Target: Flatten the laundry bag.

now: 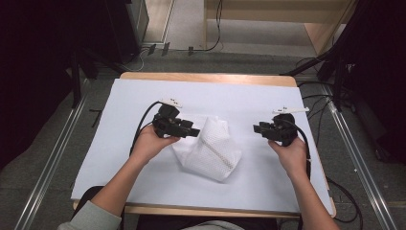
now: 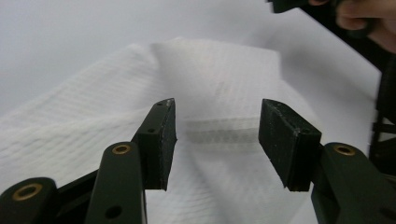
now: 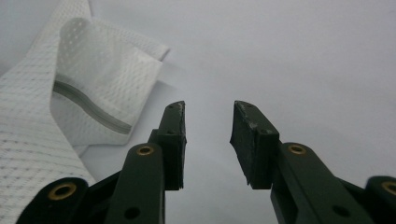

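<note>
A white mesh bag [image 1: 213, 149] with a grey zip lies crumpled and folded on the white table cover [image 1: 143, 96], near the middle. My left gripper [image 1: 196, 132] points right at the bag's left edge; in the left gripper view its jaws stand open [image 2: 217, 140] just above the mesh [image 2: 219, 79], nothing pinched between the pads. My right gripper [image 1: 256, 128] is to the right of the bag, pointing left, apart from it. In the right gripper view its jaws [image 3: 208, 140] are open over bare cover, and the bag [image 3: 93, 88] lies off to the left.
The white cover spreads over a wooden table [image 1: 206, 77]. Metal rails [image 1: 52, 158] run along the floor on both sides, and cables [image 1: 335, 187] trail off at the right. Bare cover lies in front of and behind the bag.
</note>
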`<state>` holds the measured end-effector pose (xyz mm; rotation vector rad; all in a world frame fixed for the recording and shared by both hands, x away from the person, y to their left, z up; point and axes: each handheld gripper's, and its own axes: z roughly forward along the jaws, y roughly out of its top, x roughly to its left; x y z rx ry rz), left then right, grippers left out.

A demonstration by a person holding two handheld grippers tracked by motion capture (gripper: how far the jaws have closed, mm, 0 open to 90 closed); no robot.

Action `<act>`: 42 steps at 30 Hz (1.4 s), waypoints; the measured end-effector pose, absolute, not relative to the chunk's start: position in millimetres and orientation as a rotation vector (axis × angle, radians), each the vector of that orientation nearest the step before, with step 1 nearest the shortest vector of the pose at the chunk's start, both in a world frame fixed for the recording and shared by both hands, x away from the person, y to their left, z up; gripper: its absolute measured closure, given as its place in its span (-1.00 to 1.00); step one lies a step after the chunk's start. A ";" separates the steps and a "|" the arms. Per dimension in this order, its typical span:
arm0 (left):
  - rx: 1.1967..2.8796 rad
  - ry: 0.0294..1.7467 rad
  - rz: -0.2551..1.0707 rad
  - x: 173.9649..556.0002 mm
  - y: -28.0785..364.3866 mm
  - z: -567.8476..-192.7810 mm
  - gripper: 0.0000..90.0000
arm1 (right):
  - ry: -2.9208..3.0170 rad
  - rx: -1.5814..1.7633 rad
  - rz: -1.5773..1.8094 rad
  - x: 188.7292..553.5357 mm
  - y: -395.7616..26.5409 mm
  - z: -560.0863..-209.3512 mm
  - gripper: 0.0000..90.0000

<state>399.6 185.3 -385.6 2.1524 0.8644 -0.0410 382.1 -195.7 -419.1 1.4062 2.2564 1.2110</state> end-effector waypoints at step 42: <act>2.135 1.235 0.173 455.1 259.6 -450.3 0.22 | 2.587 1.183 1.202 398.4 -74.8 -422.8 0.25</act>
